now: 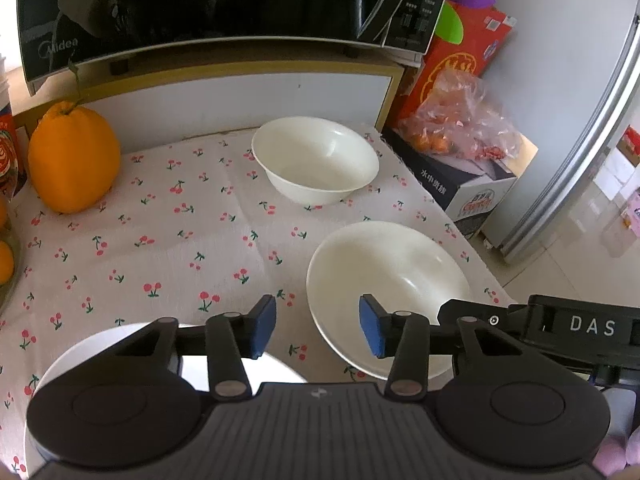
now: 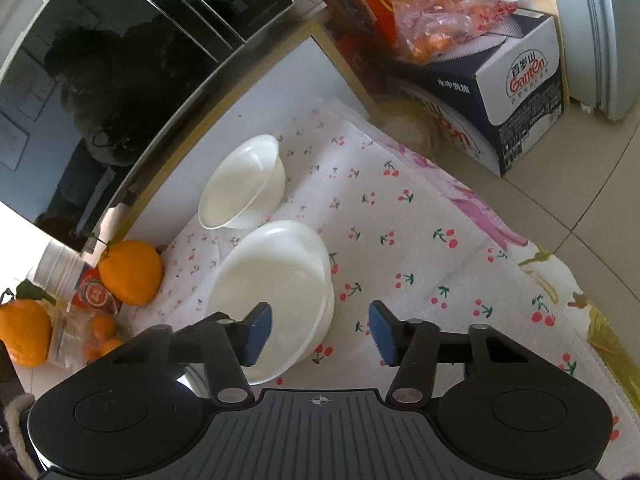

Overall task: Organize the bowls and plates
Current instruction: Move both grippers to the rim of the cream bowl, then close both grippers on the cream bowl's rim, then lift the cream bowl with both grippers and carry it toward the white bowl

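Two white bowls sit on a cherry-print cloth (image 1: 160, 240). The far bowl (image 1: 316, 160) (image 2: 244, 184) stands alone near the back. My left gripper (image 1: 316, 332) straddles the left rim of the near bowl (image 1: 388, 280) (image 2: 276, 280), one blue pad inside and one outside, and neither pad touches it. My right gripper (image 2: 320, 332) straddles the same bowl's right rim with a gap on both sides. Its black housing (image 1: 580, 328) shows at the right of the left wrist view. A white plate (image 1: 84, 352) lies partly hidden under the left gripper.
A large orange fruit (image 1: 74, 160) (image 2: 130, 276) stands at the cloth's back left. A black microwave (image 1: 200, 8) sits on a shelf above it. Beyond the table's right edge are cartons, a bag of oranges (image 1: 460, 128), a fridge (image 1: 580, 140) and tiled floor (image 2: 580, 200).
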The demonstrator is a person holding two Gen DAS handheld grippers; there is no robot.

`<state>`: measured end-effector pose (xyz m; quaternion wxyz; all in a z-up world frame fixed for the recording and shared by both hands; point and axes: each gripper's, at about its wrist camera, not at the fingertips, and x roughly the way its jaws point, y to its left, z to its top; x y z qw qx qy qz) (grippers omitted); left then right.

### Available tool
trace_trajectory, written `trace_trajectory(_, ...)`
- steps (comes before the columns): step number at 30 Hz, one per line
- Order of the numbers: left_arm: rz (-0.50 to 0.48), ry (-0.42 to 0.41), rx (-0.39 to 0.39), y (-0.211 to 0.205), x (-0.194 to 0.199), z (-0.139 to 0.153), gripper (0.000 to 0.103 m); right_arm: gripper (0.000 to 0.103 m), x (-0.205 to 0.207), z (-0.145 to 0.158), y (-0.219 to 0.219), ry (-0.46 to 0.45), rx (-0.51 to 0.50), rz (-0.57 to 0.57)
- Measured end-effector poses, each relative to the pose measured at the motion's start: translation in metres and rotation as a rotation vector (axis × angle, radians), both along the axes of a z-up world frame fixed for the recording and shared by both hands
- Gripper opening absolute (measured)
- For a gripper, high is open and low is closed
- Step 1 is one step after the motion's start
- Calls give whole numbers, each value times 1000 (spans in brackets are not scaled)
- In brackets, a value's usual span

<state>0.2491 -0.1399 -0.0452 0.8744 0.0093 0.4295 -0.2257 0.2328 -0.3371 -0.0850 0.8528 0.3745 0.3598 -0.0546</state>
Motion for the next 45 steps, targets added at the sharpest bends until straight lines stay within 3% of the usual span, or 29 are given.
trace_trajectory(8, -8, 30, -12, 1, 2, -3, 20, 26, 4, -3, 7, 15, 3, 25)
trace_trajectory(13, -22, 37, -8, 0, 0, -4, 13, 19, 4, -3, 9, 14, 10, 45)
trace_trajectory(28, -32, 6, -14, 0, -5, 5, 12, 18, 0, 4, 8, -1, 19, 34)
trace_trajectory(45, -25, -8, -39, 8, -25, 30, 12, 18, -25, 36, 7, -56, 38, 30)
